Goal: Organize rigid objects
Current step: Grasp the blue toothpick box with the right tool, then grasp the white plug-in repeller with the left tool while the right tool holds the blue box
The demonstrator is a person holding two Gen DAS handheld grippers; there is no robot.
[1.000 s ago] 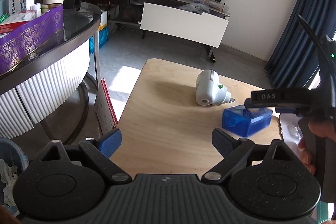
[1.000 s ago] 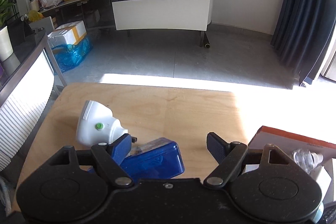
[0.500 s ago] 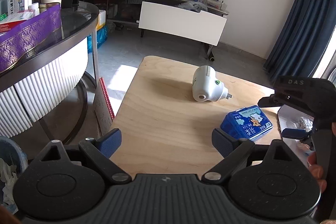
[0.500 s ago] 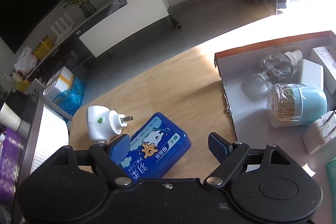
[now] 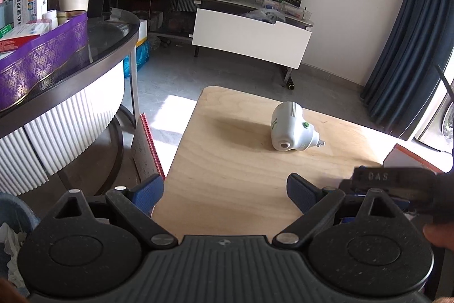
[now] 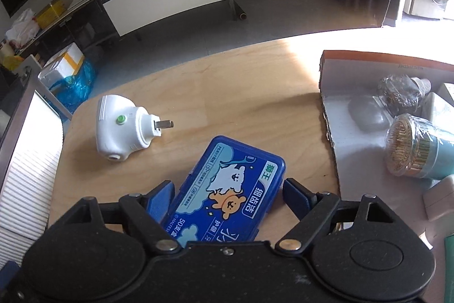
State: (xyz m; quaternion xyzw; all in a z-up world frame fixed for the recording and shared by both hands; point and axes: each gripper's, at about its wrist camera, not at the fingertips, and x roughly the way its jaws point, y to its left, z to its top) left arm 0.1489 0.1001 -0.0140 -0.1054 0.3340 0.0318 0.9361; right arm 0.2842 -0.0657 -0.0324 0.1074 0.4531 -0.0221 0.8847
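While your right tongs (image 6: 225, 196) pointed out across the room a second ago, with the blue case only half seen under them, they now tip down over the wooden surface (image 6: 227, 93) and straddle the blue case (image 6: 227, 189), which lies flat on the wood. Their jaws have just been closing, the case between them; the pads sit right at its long edges, though you cannot tell from this view that they press on it. The case itself has swung from edge-on to face-up, so its printed lid shows. Your left tongs (image 5: 225, 189) have hardly shifted; their jaws have just been opening, stand wide apart, and hold nothing, bare wood between them. In the left view your right tool has come from high on the right down to the lower right corner, hiding the case there.

Writing: the right tool's arm reads "DAS" (image 5: 378, 176) in the left view. The lid of the case carries Chinese characters, a white bear, a brown bear and "50" near its lower edge.

Counts: one cardboard box (image 6: 369, 63) at the right of the surface, open, with one toothpick jar (image 6: 411, 151) and one small bottle (image 6: 403, 91) among its contents; one blue case; one white plug-in device (image 6: 119, 127) with a green button, lying left of the case and apart from it.
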